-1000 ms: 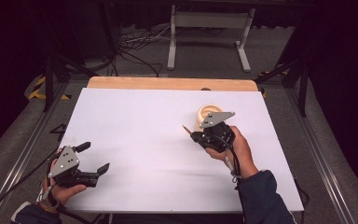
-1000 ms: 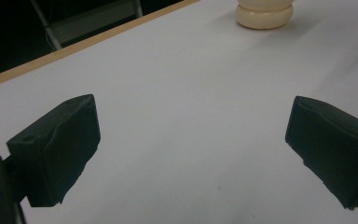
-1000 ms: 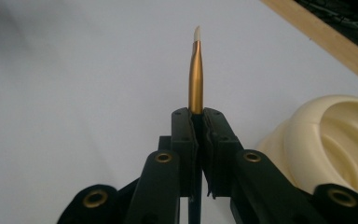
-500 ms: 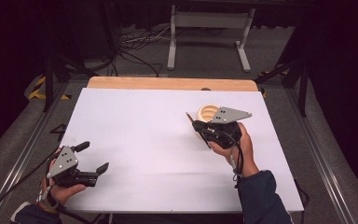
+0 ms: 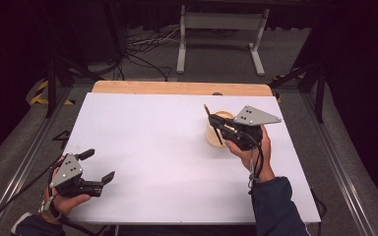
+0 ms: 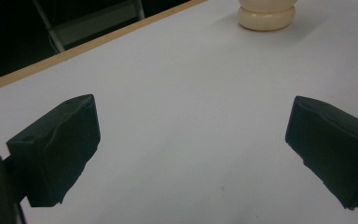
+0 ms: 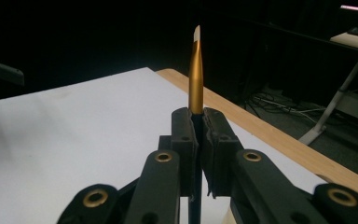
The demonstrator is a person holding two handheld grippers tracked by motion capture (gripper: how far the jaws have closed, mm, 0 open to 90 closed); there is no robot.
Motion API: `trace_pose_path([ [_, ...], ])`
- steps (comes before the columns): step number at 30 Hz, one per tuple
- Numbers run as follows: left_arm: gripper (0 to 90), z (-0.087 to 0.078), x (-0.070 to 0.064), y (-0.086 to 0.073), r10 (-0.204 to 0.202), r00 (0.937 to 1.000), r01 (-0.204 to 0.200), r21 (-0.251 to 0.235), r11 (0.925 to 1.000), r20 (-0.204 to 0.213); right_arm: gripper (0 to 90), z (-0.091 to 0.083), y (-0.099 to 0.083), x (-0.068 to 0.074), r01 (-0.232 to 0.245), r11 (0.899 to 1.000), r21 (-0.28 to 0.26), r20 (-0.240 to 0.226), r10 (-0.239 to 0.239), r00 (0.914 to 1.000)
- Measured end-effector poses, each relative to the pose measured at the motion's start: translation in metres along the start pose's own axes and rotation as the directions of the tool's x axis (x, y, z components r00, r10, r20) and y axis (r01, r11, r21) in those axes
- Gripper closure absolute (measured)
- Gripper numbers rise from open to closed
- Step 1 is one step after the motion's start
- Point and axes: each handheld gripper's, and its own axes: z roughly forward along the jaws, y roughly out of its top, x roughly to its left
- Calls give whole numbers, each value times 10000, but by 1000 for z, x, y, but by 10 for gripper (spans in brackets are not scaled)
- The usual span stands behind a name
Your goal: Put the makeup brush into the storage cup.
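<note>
Over at about 3 o'clock on the table [image 5: 152, 142], the right gripper [image 7: 198, 140] was clamped tight on a gold-ferruled brush [image 7: 196, 74], right above the cream holder [image 5: 216, 135]; the left gripper [image 5: 96, 167] sat at 8 o'clock, jaws wide apart, holding nothing.

I see a slim paintbrush [image 7: 196, 70], gold ferrule and pale angled tip, standing upright, clamped by its dark handle. Just under it, a cream round holder [image 5: 213, 138] sits on the bench.
</note>
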Motion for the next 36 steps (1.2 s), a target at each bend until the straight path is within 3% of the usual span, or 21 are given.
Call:
trace_pose_path([
  [9, 39, 0, 0, 0, 24, 10000, -24, -3, 10000, -24, 844, -3, 6, -9, -73, 9953, -966, 638, 135, 9979],
  [16, 39, 0, 0, 0, 34, 10000, -34, -6, 10000, -26, 845, -3, 5, -16, -115, 9925, -1218, 1039, 242, 9943],
  [24, 39, 1, 0, 0, 53, 10000, -53, 14, 10000, -43, 845, -5, 2, -26, -164, 9864, -1638, 1617, 433, 9859],
  [30, 39, 1, 0, -1, 94, 10000, -94, 29, 10000, -28, 845, -6, -1, -35, -225, 9783, -2062, 1756, 596, 9827],
  [36, 39, 1, 0, -1, 111, 9999, -111, 36, 9999, -42, 845, -4, -7, -44, -239, 9757, -2178, 2239, 738, 9718],
])
